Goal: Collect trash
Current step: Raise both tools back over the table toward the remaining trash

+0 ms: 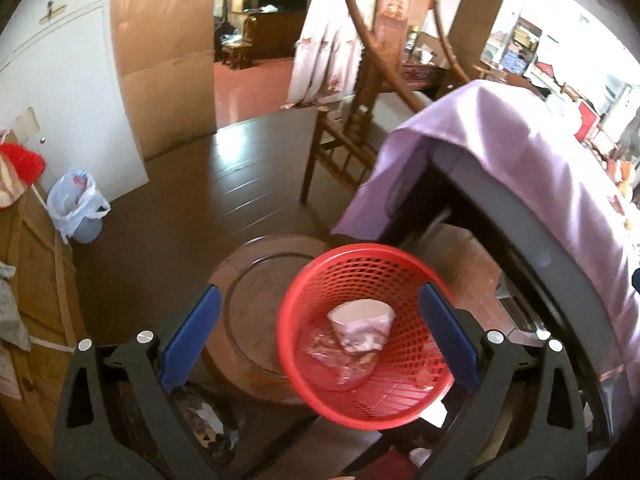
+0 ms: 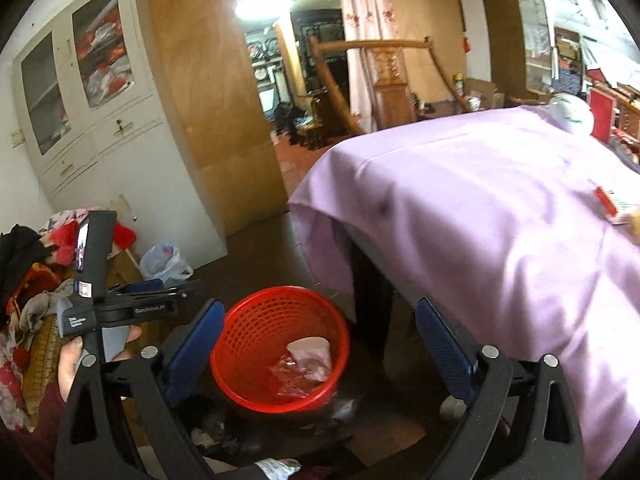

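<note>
A red mesh basket (image 1: 316, 300) stands on a round wooden stool (image 1: 256, 280) beside the table; it also shows in the right wrist view (image 2: 256, 320). Inside it lie a crumpled paper cup (image 1: 360, 328) and clear plastic wrap (image 1: 340, 368); the cup shows in the right wrist view too (image 2: 310, 354). My left gripper (image 1: 320, 336) is open and empty above the basket. My right gripper (image 2: 320, 344) is open and empty, above and right of the basket. The left gripper's body (image 2: 120, 308) shows at the left of the right wrist view.
A table under a purple cloth (image 2: 480, 208) fills the right, with a red-and-white box (image 2: 612, 210) and a white bowl-like object (image 2: 570, 114) on it. A wooden chair (image 1: 360, 120) stands behind. A blue bin with a plastic bag (image 1: 78, 208) stands by the white cabinet (image 2: 120, 152). Clothes pile (image 2: 32, 280) at left.
</note>
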A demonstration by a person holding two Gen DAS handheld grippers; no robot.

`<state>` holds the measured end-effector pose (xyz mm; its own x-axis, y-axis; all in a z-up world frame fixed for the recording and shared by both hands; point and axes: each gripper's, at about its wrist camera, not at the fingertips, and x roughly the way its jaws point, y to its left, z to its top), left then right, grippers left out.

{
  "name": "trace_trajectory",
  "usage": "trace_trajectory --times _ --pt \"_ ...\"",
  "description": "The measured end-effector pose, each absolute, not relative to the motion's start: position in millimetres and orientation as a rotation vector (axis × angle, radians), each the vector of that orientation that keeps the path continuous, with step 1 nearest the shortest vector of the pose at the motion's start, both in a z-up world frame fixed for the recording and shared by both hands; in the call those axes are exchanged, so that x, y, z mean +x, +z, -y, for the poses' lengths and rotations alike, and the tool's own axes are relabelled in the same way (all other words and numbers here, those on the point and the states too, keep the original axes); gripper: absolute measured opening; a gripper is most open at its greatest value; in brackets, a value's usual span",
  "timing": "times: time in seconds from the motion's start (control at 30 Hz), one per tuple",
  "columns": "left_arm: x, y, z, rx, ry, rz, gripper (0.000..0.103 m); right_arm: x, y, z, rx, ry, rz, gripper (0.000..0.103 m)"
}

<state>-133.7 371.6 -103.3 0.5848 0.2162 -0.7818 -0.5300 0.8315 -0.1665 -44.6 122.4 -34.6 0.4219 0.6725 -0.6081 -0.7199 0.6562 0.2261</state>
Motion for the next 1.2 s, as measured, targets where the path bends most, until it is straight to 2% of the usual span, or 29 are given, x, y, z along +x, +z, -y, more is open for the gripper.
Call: trace_trajectory --times 0.4,0.7,1.2 --pt "-117.2 -58.8 -292.1 -0.287 0.316 -0.788 0.096 -48.3 -6.6 -6.5 0.045 0.702 -0.596 0.096" --pt "-83.4 -41.2 -212.0 -0.177 0.174 -0.804 0.096 -46.1 -10.8 111.8 0.153 0.474 -0.531 0.097" --pt "37.8 -2.4 24.0 0.108 -0.277 -0.737 0.096 -37.8 -52.5 242.1 0.301 0.163 -0.527 0.097"
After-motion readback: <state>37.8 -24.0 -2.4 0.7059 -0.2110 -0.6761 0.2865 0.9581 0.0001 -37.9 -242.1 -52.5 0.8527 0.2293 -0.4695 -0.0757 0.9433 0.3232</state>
